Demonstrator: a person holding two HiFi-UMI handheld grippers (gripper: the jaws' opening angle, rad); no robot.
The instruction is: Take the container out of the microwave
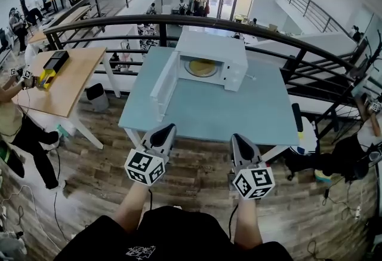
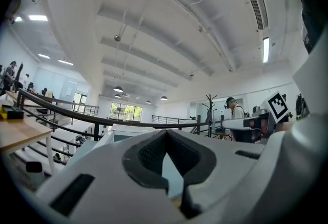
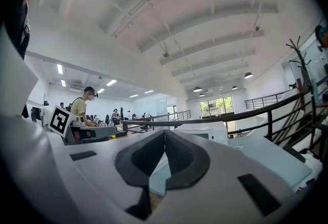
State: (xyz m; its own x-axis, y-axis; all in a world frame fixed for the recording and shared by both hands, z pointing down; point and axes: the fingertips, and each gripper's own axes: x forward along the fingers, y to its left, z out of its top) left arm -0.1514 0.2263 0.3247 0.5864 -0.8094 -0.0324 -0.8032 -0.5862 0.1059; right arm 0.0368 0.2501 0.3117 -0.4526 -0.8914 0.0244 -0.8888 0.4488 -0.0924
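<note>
A white microwave (image 1: 215,51) stands at the far side of a light blue table (image 1: 209,111), its door (image 1: 165,83) swung open to the left. Inside lies a round yellow container (image 1: 202,67). My left gripper (image 1: 166,129) and right gripper (image 1: 238,138) hover side by side at the table's near edge, well short of the microwave, both pointing level toward it. Both are shut with nothing between the jaws. The microwave shows small beyond the shut left gripper (image 2: 166,132) in the left gripper view and beyond the shut right gripper (image 3: 164,133) as the microwave (image 3: 205,128) in the right gripper view.
A black railing (image 1: 119,18) runs behind the table. A wooden table (image 1: 65,77) with a black and yellow box (image 1: 52,65) stands to the left, a person's hand (image 1: 12,89) beside it. A grey bin (image 1: 95,97) sits between the tables. A black bar (image 1: 296,117) stands by the table's right edge.
</note>
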